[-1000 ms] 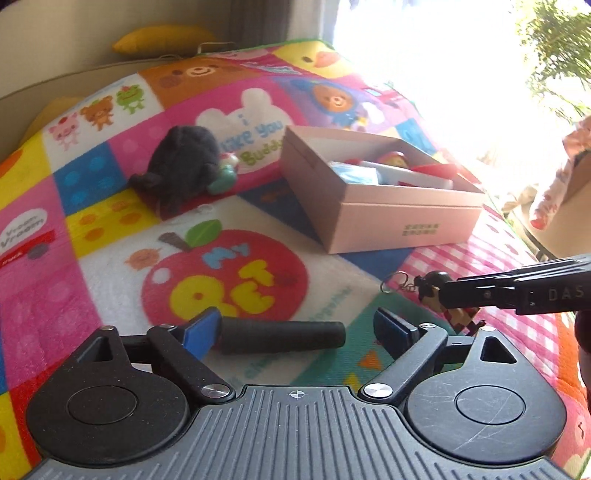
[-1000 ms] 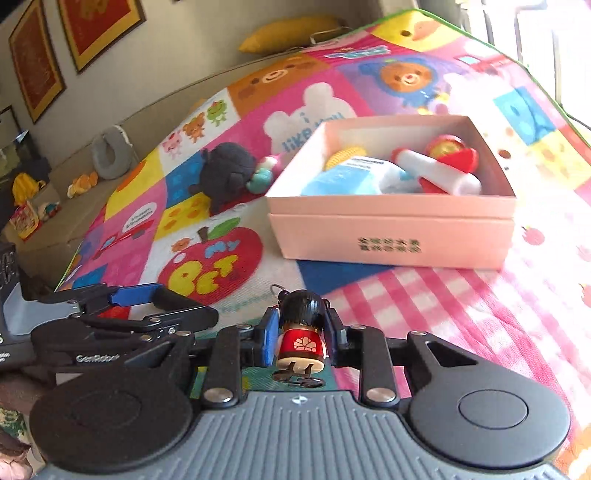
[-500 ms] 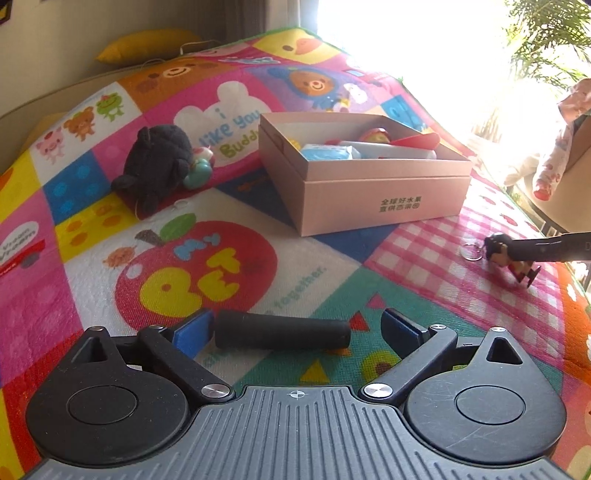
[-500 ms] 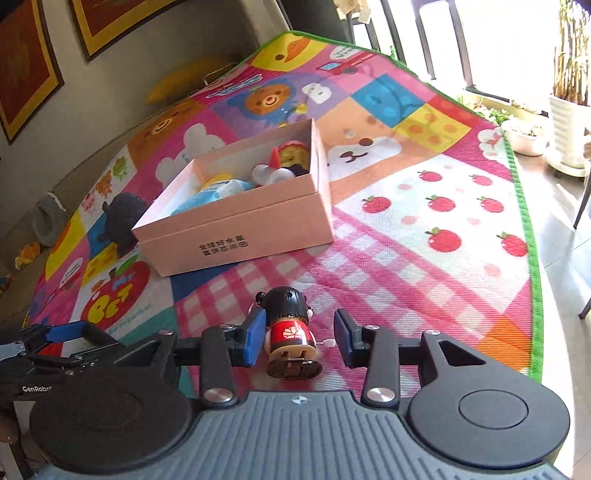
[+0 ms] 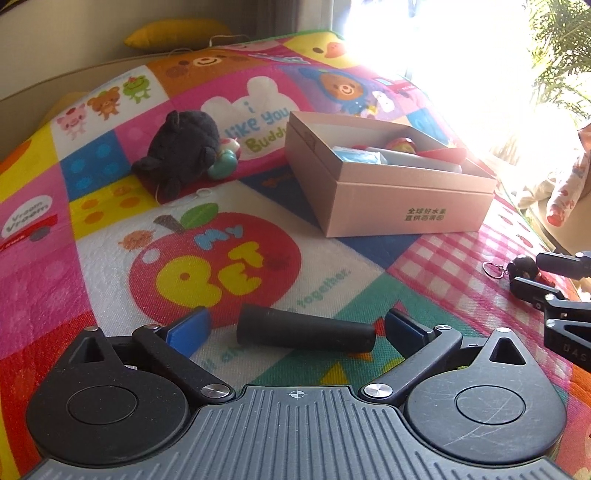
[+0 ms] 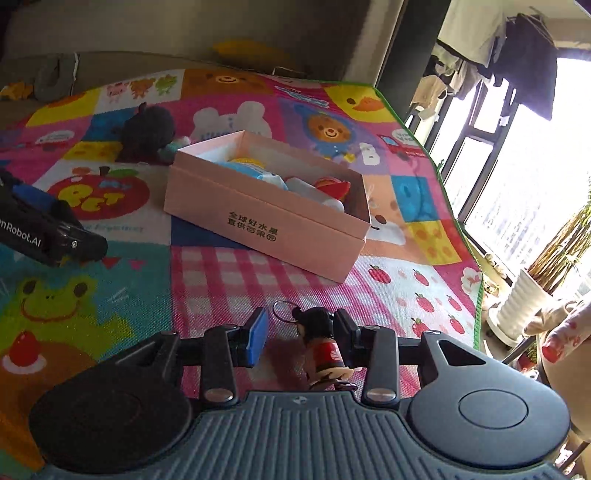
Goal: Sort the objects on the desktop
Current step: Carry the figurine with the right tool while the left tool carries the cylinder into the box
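Right wrist only: doll keychain (image 6: 325, 349) loose inside spread right gripper (image 6: 301, 338).

From my seat I see a bright patchwork play mat (image 5: 110, 229) spread wide, printed with a red apple (image 5: 214, 262), bears, a frog and a yellow duck (image 6: 360, 101), with a green edge along its far side. A yellow cushion (image 5: 177, 33) lies just beyond the mat against a beige wall. In the right wrist view, dark-framed windows (image 6: 491, 140) let in hard daylight, clothes hang on a rack (image 6: 517, 48) above them, and a white ribbed plant pot (image 6: 521, 306) with a leafy plant stands off the mat's corner.
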Demonstrator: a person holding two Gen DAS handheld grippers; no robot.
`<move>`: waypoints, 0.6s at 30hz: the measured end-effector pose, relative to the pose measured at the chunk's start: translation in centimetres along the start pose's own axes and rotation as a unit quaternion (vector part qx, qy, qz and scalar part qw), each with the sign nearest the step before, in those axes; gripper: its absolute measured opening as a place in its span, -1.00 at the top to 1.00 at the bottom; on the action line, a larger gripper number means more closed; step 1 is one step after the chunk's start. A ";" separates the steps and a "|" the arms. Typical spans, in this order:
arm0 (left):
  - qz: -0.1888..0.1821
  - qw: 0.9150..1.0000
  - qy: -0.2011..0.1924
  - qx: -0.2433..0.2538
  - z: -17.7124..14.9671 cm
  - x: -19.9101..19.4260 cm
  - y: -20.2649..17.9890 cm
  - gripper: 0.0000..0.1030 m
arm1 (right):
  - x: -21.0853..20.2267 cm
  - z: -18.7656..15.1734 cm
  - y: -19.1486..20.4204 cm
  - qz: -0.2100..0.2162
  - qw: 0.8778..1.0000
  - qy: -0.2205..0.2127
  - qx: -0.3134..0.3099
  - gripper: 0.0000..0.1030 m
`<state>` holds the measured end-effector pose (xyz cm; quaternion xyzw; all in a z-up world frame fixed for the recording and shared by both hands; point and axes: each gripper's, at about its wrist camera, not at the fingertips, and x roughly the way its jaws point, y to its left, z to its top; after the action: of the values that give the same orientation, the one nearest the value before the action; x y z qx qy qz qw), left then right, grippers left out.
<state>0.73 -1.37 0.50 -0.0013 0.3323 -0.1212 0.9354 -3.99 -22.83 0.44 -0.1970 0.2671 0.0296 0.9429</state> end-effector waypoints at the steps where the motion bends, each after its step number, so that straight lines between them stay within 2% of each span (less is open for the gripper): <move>1: 0.000 1.000 0.000 0.000 0.0 0.0 0.0 -1.00 | 0.4 0.0 0.5 -0.015 1.000 0.005 -0.016 0.26; 4: -0.002 1.000 -0.003 -0.003 -0.1 0.0 0.0 -1.00 | 1.4 -0.1 0.9 -0.056 0.997 0.017 -0.042 0.31; 5: -0.002 1.000 -0.003 -0.003 -0.1 0.0 0.0 -1.00 | 1.6 -0.1 0.8 -0.058 0.997 0.023 -0.041 0.47; 6: -0.003 1.000 -0.004 -0.004 -0.1 -0.1 0.1 -1.00 | 1.7 0.0 0.6 -0.057 0.997 0.029 -0.038 0.46; 8: -0.004 1.000 -0.004 -0.005 -0.1 -0.1 0.1 -1.00 | 1.5 0.5 0.2 -0.046 0.999 0.026 -0.014 0.47; 9: -0.005 1.000 -0.005 -0.006 -0.1 -0.1 0.2 -1.00 | 1.2 1.0 -0.3 -0.028 0.999 0.025 0.010 0.47; 10: -0.006 1.000 -0.005 -0.008 -0.1 -0.1 0.3 -1.00 | 0.8 1.6 -1.2 0.011 0.998 0.028 0.055 0.47; 11: -0.007 1.000 -0.006 -0.009 -0.1 -0.2 0.3 -1.00 | 0.7 2.2 -2.3 0.065 0.991 0.037 0.111 0.47; 12: -0.007 1.000 -0.006 -0.010 -0.1 -0.2 0.3 -1.00 | 0.9 2.5 -3.4 0.119 0.978 0.049 0.166 0.47; 13: -0.007 1.000 -0.007 -0.010 -0.1 -0.2 0.3 -1.00 | 1.4 2.6 -4.5 0.183 0.954 0.064 0.229 0.47; 14: -0.007 1.000 -0.007 -0.011 -0.2 -0.2 0.4 -1.00 | 2.1 2.5 -5.2 0.230 0.931 0.074 0.273 0.47; 16: -0.007 1.000 -0.008 -0.012 -0.2 -0.3 0.4 -1.00 | 3.3 1.8 -5.8 0.284 0.895 0.089 0.333 0.47; 17: -0.007 1.000 -0.008 -0.012 -0.2 -0.2 0.4 -1.00 | 3.8 1.4 -5.9 0.290 0.888 0.090 0.347 0.47; 18: -0.007 1.000 -0.008 -0.012 -0.2 -0.2 0.4 -1.00 | 4.0 1.1 -5.9 0.287 0.886 0.088 0.353 0.47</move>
<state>0.50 -0.93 0.45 -0.0158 0.3264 -0.1239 0.9369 0.88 -28.07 1.36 0.2323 0.3869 0.1852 0.8730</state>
